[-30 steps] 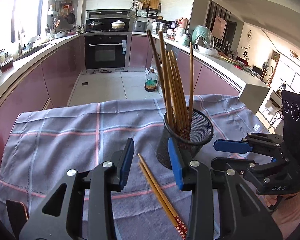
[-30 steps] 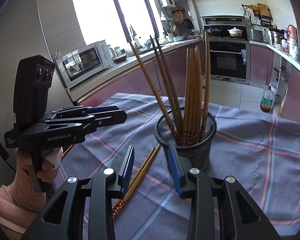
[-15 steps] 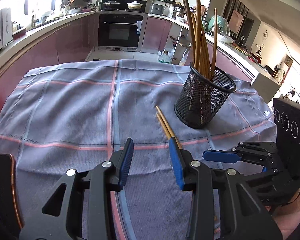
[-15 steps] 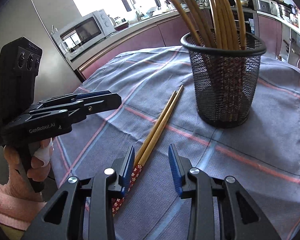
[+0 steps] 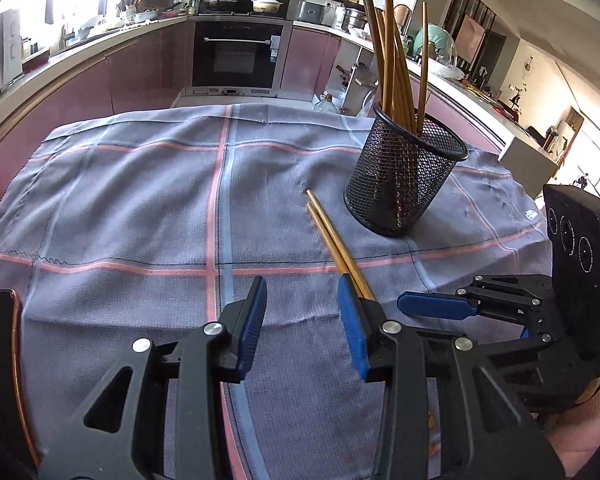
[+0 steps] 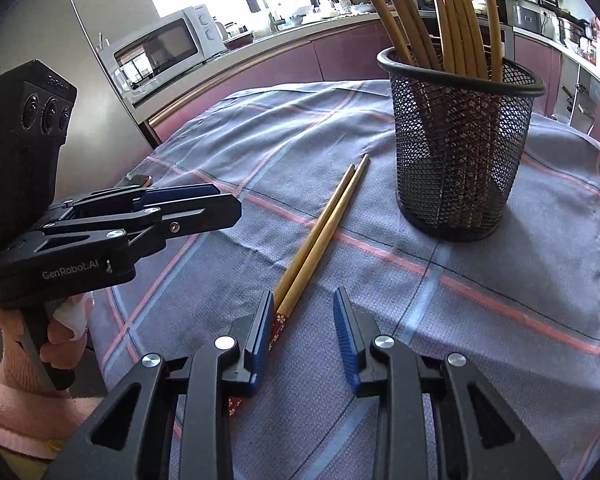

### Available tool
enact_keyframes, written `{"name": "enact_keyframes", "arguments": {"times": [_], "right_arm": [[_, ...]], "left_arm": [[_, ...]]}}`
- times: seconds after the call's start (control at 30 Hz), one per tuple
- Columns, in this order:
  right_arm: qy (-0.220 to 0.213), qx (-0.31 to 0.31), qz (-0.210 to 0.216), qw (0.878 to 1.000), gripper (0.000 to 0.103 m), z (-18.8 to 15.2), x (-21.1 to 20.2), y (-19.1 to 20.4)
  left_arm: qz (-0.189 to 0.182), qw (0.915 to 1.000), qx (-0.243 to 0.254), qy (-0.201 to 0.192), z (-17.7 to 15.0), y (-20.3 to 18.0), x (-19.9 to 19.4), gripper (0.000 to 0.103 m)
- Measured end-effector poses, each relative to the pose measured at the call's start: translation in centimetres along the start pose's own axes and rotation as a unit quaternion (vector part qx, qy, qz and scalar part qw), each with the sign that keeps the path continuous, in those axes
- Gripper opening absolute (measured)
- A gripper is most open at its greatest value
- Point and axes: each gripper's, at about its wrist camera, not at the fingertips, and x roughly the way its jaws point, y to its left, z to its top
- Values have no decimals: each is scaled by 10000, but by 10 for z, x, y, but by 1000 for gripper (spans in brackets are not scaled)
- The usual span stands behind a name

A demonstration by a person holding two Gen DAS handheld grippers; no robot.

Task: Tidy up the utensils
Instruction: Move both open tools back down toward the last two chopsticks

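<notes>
A pair of wooden chopsticks (image 5: 332, 240) (image 6: 320, 232) with red patterned ends lies on the checked tablecloth (image 5: 140, 200), just left of a black mesh holder (image 5: 400, 184) (image 6: 456, 152) that has several chopsticks standing in it. My right gripper (image 6: 303, 296) is low over the pair's red ends. Its jaws are closing, and the ends lie between them against the left finger, without being pinched. My left gripper (image 5: 301, 284) is open with nothing between its fingers, and the pair runs off behind its right finger. The two grippers sit side by side.
A phone (image 6: 140, 180) with a copper rim lies near the cloth's left edge. A microwave (image 6: 164, 48) and kitchen counters stand beyond the table. A person's hand (image 6: 64, 328) in a pink sleeve holds the left gripper's handle.
Both grippers have come down toward the cloth and closer to the lying chopsticks. The right jaws have narrowed a little around the red ends.
</notes>
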Motion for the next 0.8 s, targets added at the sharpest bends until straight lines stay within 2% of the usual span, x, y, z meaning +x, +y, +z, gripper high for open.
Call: {"name": "enact_keyframes", "arguments": {"times": [0.1, 0.57, 0.73, 0.8], "right_arm": [[14, -18, -58, 10000, 25, 0, 0, 0], [16, 103, -167, 9998, 24, -4, -9, -16], [29, 56, -181, 9998, 23, -3, -8, -15], [42, 33, -159, 9999, 17, -3, -6, -13]], "left_arm": [[-22, 10000, 70, 21, -1, -4, 1, 37], [-301, 9966, 689, 336, -13, -37, 20, 37], [-213, 9956, 731, 546, -17, -43, 33, 30], [-230, 9956, 690, 596, -19, -43, 36, 24]]}}
